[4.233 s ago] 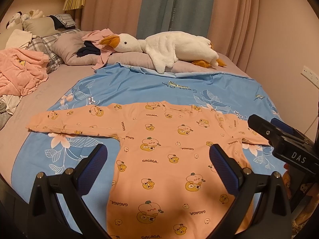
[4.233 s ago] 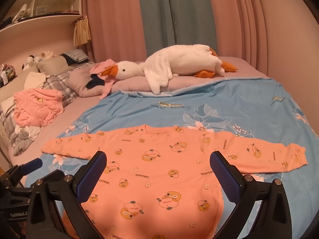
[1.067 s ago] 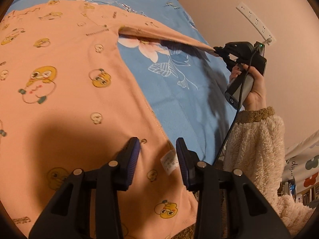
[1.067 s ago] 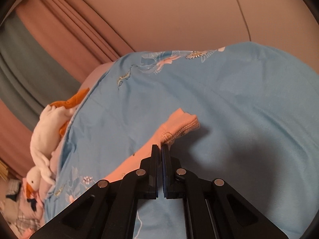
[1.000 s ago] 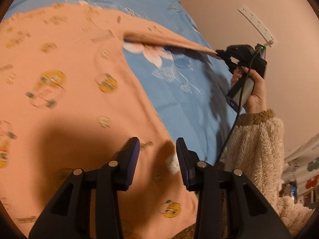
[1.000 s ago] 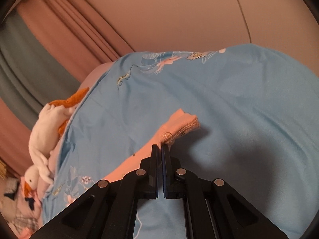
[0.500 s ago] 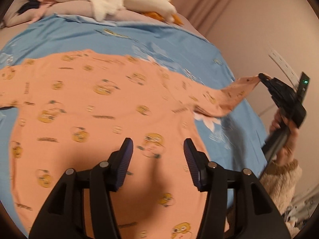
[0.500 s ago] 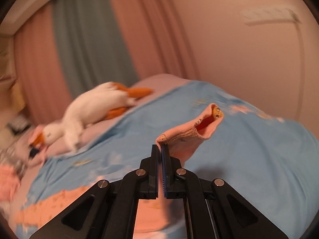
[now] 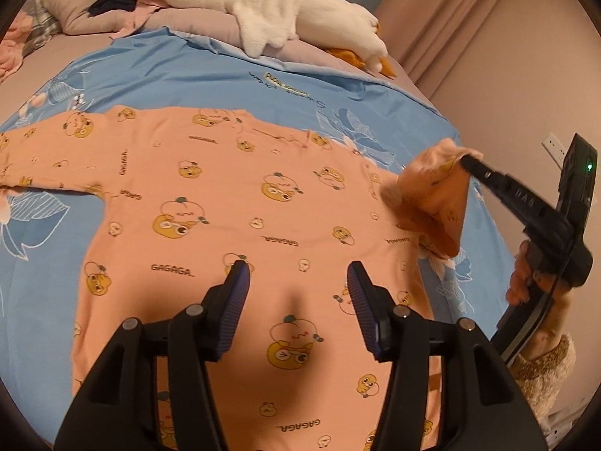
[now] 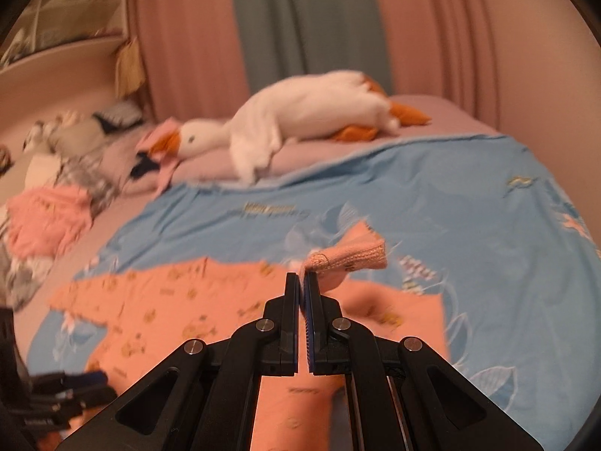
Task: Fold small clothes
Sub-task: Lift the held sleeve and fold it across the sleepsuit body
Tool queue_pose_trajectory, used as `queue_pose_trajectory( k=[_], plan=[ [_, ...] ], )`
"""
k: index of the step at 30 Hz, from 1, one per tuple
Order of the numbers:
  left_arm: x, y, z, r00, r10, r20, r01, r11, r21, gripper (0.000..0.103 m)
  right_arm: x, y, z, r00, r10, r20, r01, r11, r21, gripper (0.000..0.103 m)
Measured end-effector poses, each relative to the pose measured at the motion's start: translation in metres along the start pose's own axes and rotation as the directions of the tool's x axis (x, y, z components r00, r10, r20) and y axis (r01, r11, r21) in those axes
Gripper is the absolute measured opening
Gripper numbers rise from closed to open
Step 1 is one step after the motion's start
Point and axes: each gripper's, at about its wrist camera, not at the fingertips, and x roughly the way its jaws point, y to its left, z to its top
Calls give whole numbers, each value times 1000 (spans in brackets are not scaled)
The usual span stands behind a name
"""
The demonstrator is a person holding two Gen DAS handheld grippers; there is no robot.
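An orange baby shirt (image 9: 225, 203) with cartoon prints lies flat on the blue blanket (image 9: 180, 64). My left gripper (image 9: 296, 282) is open and empty, hovering over the shirt's lower body. My right gripper (image 10: 302, 282) is shut on the cuff of the shirt's right sleeve (image 10: 349, 257) and holds it lifted above the bed. In the left wrist view the lifted sleeve (image 9: 435, 203) hangs folded toward the shirt's body, with the right gripper (image 9: 469, 159) at its tip. The shirt's left sleeve (image 9: 33, 165) lies spread out flat.
A white plush goose (image 9: 293, 18) lies on pillows at the head of the bed. A pink garment pile (image 10: 45, 218) and other clothes sit at the left side. A wall (image 9: 556, 75) with a socket stands close on the right.
My right gripper lifted the sleeve cuff off the blanket and carried it inward toward the shirt's body. My left gripper pulled back, rose over the lower body and opened wider.
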Motion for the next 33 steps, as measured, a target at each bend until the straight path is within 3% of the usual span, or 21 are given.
queue_pose_trajectory(
  k=[7,12,13,15,16,17,23,28,33],
  plan=[
    [1,10,-2,1000,17,-11,-17,1000,-25,54,26,34,-20,981,127,-144,-137,989,-58,4],
    [4,15,-2,999,28,-24,-29,999,-41,55,55,48,-40,943,168,-286,-195,979,-67,4],
    [5,15,-2,999,29,-27,-30,999,-44,55,57,49,-43,936,168,-308,-198,978,-65,7],
    [6,15,-2,999,28,-29,-30,999,-44,57,63,48,-47,920,186,-345,-214,976,-44,24],
    [6,15,-2,999,25,-31,-26,999,-44,58,63,48,-47,918,184,-352,-210,977,-39,46],
    [7,14,-2,999,16,-35,-18,999,-46,58,59,45,-47,924,174,-340,-198,980,-35,58],
    [14,3,9,998,-41,-52,38,998,-56,62,30,8,-30,958,175,-226,-166,984,61,63],
    [46,-14,24,992,-79,-103,74,996,-48,63,16,-35,-27,981,73,-179,-42,985,170,64],
    [90,-22,40,981,-107,-160,94,992,-88,58,7,-79,-31,984,-24,-176,74,956,282,64]
  ],
)
